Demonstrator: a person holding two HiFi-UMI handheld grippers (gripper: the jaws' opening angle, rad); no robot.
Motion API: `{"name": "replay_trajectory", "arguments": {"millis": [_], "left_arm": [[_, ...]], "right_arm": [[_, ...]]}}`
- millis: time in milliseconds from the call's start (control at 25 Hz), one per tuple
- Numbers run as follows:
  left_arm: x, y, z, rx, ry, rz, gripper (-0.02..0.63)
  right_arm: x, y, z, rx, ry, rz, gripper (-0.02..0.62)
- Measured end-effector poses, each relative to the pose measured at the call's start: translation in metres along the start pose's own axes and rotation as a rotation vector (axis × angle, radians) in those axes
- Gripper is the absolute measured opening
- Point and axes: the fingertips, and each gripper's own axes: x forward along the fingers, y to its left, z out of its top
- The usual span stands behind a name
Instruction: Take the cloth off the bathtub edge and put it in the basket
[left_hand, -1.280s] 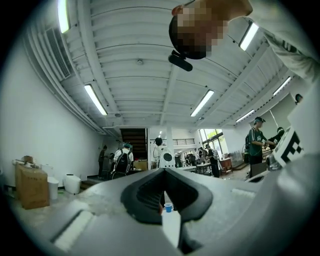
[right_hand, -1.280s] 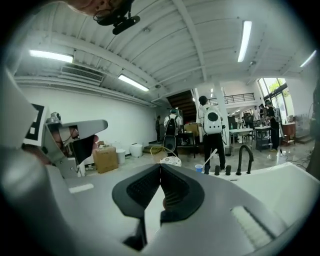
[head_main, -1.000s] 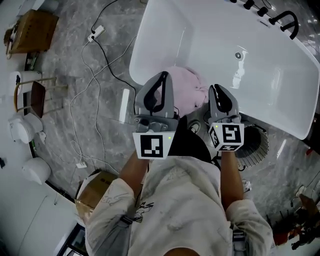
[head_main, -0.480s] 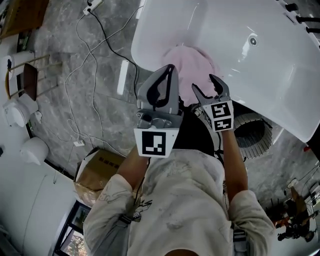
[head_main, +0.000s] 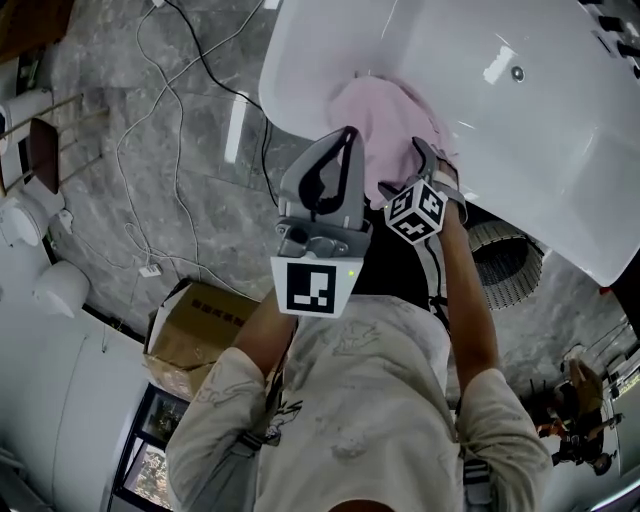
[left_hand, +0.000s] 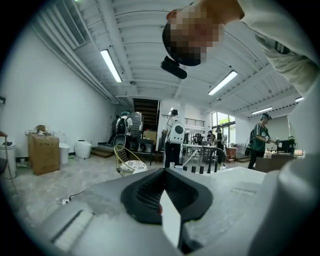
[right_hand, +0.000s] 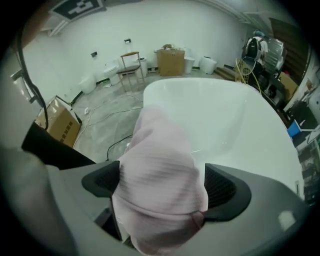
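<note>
The bathtub (head_main: 520, 140) is gleaming white, smooth and glossy, with streaks of light reflecting off it. The cloth (right_hand: 160, 175) is looking soft and matt, pink, with a fine ribbed weave. The floor (head_main: 150, 130) is showing as grey veined stone with a dull sheen. A box (head_main: 190, 335) is looking like plain brown cardboard. The basket (head_main: 505, 265) is showing a pale slatted wall. The left gripper (head_main: 345, 135) is wearing a matt grey plastic shell and black ridged pads (left_hand: 140, 195).

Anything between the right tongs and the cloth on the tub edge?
Nothing: in the right gripper view the pink cloth itself fills the gap of the right tongs, whose jaws stand wide apart, having just been opening.
</note>
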Motion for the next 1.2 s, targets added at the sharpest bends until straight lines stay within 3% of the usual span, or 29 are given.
{"name": "replay_trajectory", "arguments": {"millis": [280, 640, 840, 920, 1200], "left_arm": [[0.009, 0.015, -0.012, -0.026, 0.027, -0.001, 0.002], [0.017, 0.024, -0.01, -0.067, 0.037, -0.008, 0.002], [0.021, 0.022, 0.005, -0.066, 0.011, -0.03, 0.002], [0.022, 0.019, 0.011, -0.062, 0.007, -0.044, 0.002], [0.024, 0.002, 0.037, -0.045, -0.021, -0.099, 0.002]], "right_arm": [[0.033, 0.005, -0.014, -0.039, 0.108, 0.071, 0.519], [0.022, 0.009, -0.018, -0.14, 0.155, 0.067, 0.314], [-0.004, 0.01, -0.009, -0.023, 0.104, 0.035, 0.212], [-0.016, 0.013, -0.006, 0.021, 0.084, 0.029, 0.143], [-0.061, 0.007, 0.004, 0.2, -0.03, -0.043, 0.131]]}}
